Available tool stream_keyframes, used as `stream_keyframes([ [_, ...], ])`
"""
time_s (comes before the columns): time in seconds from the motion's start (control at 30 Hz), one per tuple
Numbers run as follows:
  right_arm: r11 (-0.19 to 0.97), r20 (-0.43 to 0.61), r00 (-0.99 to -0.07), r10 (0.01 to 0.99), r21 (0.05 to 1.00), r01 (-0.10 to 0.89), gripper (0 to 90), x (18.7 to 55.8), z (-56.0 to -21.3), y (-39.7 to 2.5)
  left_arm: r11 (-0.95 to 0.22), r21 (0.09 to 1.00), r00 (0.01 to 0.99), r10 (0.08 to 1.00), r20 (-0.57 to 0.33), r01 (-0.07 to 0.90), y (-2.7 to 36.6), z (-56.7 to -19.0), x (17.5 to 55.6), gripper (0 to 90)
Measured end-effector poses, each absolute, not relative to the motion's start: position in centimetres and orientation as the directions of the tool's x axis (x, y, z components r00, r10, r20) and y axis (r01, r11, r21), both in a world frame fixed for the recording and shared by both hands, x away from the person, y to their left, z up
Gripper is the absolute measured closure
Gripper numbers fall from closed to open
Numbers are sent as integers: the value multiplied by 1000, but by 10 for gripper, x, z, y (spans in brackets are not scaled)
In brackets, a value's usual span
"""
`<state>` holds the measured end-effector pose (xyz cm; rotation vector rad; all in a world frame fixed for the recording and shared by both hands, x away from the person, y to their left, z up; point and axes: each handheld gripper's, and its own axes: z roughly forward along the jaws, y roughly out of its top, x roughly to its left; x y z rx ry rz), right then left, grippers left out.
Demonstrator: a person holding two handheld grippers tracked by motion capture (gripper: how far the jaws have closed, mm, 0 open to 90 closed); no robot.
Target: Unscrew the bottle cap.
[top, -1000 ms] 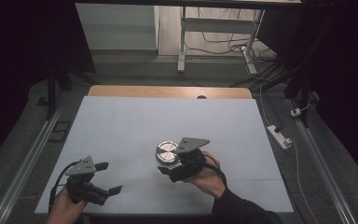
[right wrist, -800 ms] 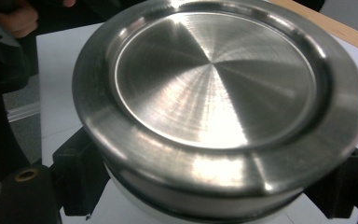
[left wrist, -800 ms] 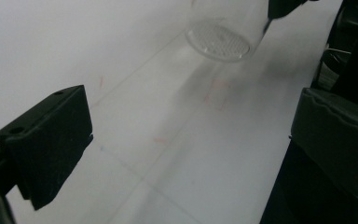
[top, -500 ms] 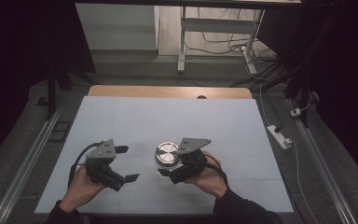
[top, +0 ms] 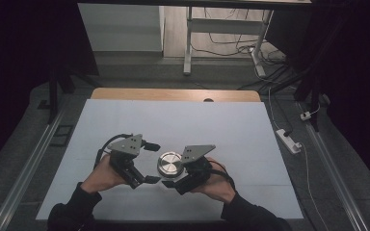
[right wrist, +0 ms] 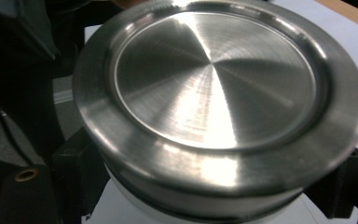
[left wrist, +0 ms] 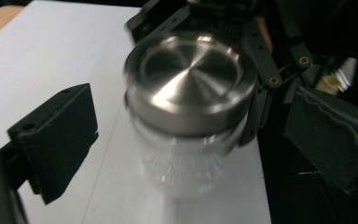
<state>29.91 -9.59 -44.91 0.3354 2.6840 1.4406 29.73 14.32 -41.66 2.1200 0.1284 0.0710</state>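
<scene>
Near edge of the table point(top: 125, 120), in the high view: the person's two hands hold the grippers with a jar point(left wrist: 186, 154) standing between them.

Right gripper point(top: 173, 183) has its jaws around the jar body below the lid point(right wrist: 214, 84); the right gripper view shows black jaw parts on both sides under the rim, seemingly clamped on the jar.

Left gripper point(top: 150, 162) sits just beside the jar, jaws spread wide, one at the far side and one at the near side of the lid, not touching. In the left gripper view, one pad point(left wrist: 56, 135) stands clear to the side of the jar.

Jar: clear body, likely glass, so rigid, smooth and breakable. Brushed metal lid, broad and flat, wider than the body, probably with some weight to it. Contents can't be told; the body is blurred.

Handling judgement: steady the body low, as the right gripper does. Take the lid across its side rim, since the flat top gives no purchase. Metal rim is slick, so pads need to sit square or they'll slip off.

Further back: bare table, wooden strip at the far edge, cables on the floor beyond.
</scene>
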Motion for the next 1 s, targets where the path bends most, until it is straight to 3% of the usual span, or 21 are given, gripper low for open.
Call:
stream_keyframes([
  [0.23, 551, 40, -985, 171, 824, 129, 149, 297, -448, -96, -530, 848, 1000, 5, -3, 5, 126, -417, 307, 101],
  [0.43, 561, 31, -987, 156, 820, 114, 149, 296, -448, -95, -528, 849, 1000, -1, -9, 7, 119, -419, 309, 190],
  [0.87, 541, -10, -949, 315, 823, 171, 149, 305, -447, -101, -510, 847, 953, 302, 13, 150, 103, -415, 297, 206],
  [0.9, 538, -13, -942, 335, 824, 180, 149, 305, -447, -101, -501, 845, 930, 368, 13, 187, 98, -415, 294, 207],
  [1.0, 535, -21, -927, 375, 821, 198, 149, 307, -448, -102, -493, 840, 891, 453, 27, 225, 90, -415, 290, 207],
])
